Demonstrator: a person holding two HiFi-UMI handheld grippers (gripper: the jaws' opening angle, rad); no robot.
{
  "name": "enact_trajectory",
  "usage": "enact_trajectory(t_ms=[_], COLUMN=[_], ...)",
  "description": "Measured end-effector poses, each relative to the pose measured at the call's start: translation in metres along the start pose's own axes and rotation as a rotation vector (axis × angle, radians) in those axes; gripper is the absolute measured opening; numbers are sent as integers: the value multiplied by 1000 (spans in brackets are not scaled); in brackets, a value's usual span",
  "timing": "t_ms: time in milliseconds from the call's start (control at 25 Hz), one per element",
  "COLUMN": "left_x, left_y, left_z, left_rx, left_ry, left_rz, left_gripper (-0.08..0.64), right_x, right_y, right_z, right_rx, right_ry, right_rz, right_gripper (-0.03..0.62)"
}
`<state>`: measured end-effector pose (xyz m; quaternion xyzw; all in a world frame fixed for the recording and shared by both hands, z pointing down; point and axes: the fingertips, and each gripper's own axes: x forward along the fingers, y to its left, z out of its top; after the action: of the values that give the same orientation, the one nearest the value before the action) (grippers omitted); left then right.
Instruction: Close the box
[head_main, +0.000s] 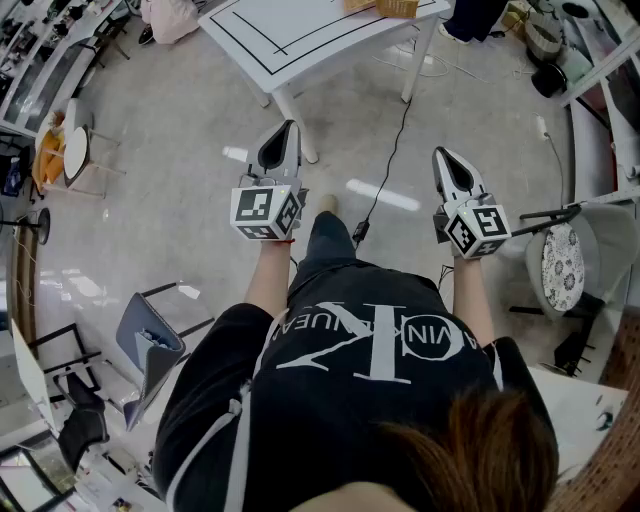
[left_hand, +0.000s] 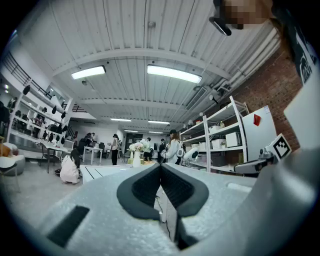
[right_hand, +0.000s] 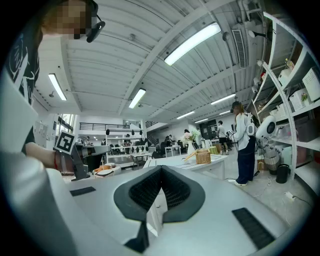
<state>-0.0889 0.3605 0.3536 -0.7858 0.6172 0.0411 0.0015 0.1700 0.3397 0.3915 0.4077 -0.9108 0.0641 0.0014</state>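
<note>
Right claw closed, empty, toward white table.

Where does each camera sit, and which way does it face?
Head view: on the person's head, looking down at left gripper, right gripper, shirt, floor.
Left gripper view: rides that gripper, level along shut jaws toward white table; right gripper at right.
Right gripper view: same, jaws shut, facing that table; left gripper at left.
All share the table.

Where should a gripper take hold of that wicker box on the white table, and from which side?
Probably by the thin flap slanting up and out from the wicker box, seemingly its open lid. Pinch its free edge, coming from the flap's side, which is the left in the right gripper view. The woven body may be too wide to pinch. It is distant, so this is a guess.
</note>
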Motion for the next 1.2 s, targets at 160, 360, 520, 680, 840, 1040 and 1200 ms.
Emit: enact_trajectory(t_ms=[160, 360, 520, 680, 840, 1040, 1200], left_x=[7, 10, 15, 18, 24, 37, 64], left_y=[-7, -14, -22, -29, -32, -25, -8], left_z=[2, -3, -8, -13, -22, -33, -31], left_rx=[5, 2, -1, -8, -9, -10, -20], left_ry=[-13, -7, 3, 15, 39, 74, 77], left_rz=[-6, -6, -13, -15, -14, -9, -3], left_gripper=[11, 11, 11, 11, 11, 11, 11], right_x=[-2, -6, -11, -16, -14, 3, 32], right_y=[-7, -11, -19, -26, -35, -43, -56], right_z=[4, 0, -2, -4, -9, -14, -11], right_rx=[-11, -12, -11, -12, -41, -33, -10], right_ry=[-13, -10, -4, 7, 29, 47, 52], right_rz=[-8, -12, -23, -26, -48, -43, -37], right_gripper=[-3, -3, -3, -3, -3, 94, 137])
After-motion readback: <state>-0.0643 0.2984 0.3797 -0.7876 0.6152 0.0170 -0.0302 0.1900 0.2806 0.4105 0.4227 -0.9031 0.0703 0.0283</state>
